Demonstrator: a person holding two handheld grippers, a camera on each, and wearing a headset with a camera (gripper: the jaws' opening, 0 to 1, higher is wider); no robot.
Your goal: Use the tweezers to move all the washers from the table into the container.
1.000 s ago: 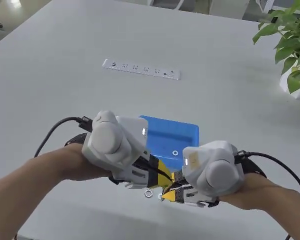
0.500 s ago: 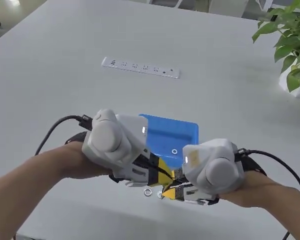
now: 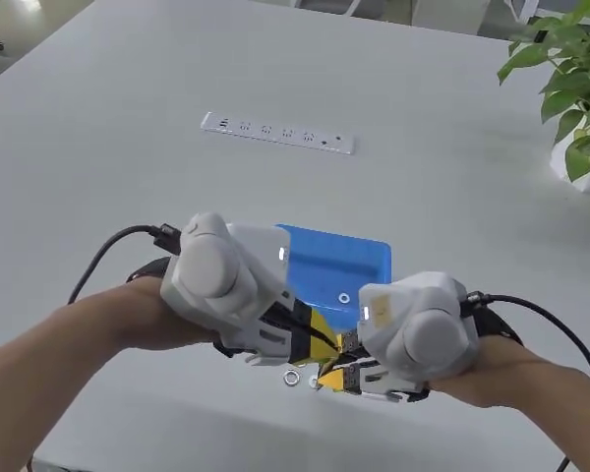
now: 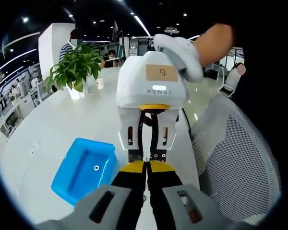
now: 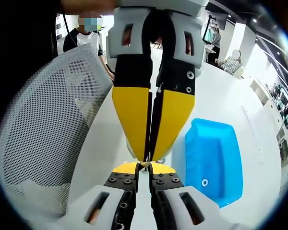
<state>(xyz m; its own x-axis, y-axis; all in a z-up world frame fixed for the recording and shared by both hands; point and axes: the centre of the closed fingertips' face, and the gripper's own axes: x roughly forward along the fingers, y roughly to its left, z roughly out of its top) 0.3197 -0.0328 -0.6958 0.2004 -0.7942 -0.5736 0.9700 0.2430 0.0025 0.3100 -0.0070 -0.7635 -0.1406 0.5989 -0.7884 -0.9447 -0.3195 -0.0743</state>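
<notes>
The blue container [image 3: 359,265] sits on the white table [image 3: 423,187] just beyond my two grippers and holds one washer [image 3: 344,298]; this washer in the container [image 4: 96,168] [image 5: 204,182] also shows from both grippers. A loose washer [image 3: 292,378] lies on the table under the jaws. My left gripper [image 3: 324,346] and right gripper [image 3: 336,374] point at each other, tips touching. Both sets of yellow jaws are closed. A thin metal piece, apparently the tweezers [image 5: 145,163], is pinched where the tips meet. Left gripper [image 4: 147,165]; right gripper [image 5: 145,167].
A white power strip [image 3: 277,135] lies farther back on the table. A potted plant [image 3: 570,88] stands at the right edge. A mesh office chair [image 4: 235,158] is beside the table's near edge. People sit in the background of the office.
The right gripper has edged slightly left toward the left one. The washers and the container have stayed where they were.
</notes>
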